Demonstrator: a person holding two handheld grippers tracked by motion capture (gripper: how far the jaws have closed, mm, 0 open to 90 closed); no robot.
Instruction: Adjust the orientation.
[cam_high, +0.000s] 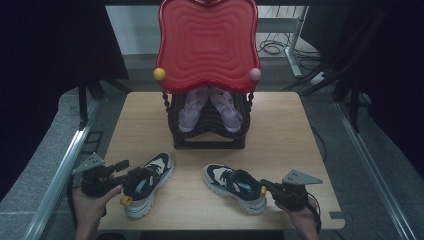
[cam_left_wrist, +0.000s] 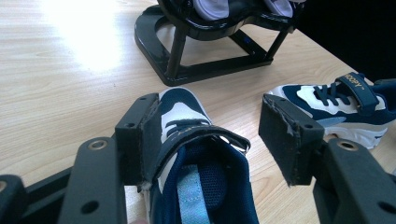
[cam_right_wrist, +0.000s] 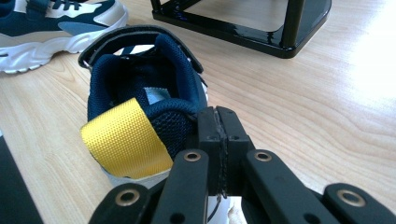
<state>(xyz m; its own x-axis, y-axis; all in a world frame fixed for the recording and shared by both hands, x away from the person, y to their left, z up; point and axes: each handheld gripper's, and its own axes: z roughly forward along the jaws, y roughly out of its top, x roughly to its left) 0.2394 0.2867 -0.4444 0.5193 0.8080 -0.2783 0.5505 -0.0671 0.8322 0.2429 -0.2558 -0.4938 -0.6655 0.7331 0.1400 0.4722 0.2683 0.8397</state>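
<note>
black jaws of our left gripper (cam_left_wrist: 212, 140) stand wide around the collar of the left sneaker (cam_high: 148, 183), at the lower left of the high view; one pad (cam_left_wrist: 140, 140) lies against the shoe's side, the other pad (cam_left_wrist: 289, 135) stands clear, so nothing is clamped yet. our right gripper (cam_right_wrist: 218, 140) has its pads pressed flat together with nothing between them, resting just beside the heel of the right sneaker (cam_high: 235, 187), lower middle of the high view, next to its yellow pull tab (cam_right_wrist: 126, 139).

we judge the risks so: if the left jaws close on the soft collar alone, the padded mesh may fold and the shoe could tip or slide out; the closed right gripper can only nudge, and a push at the heel could skate the sneaker across the smooth wooden table (cam_high: 150, 115) or turn it askew.

both sneakers are navy and white, with chunky pale rubber soles, woven mesh linings and a strap (cam_left_wrist: 201, 135) over the instep. beyond them, upper middle, a glossy black rack (cam_high: 210, 142) holds a pair of pale pink shoes (cam_high: 210, 107) under a rippled red plastic top (cam_high: 207, 45) with ball knobs at its corners.
</note>
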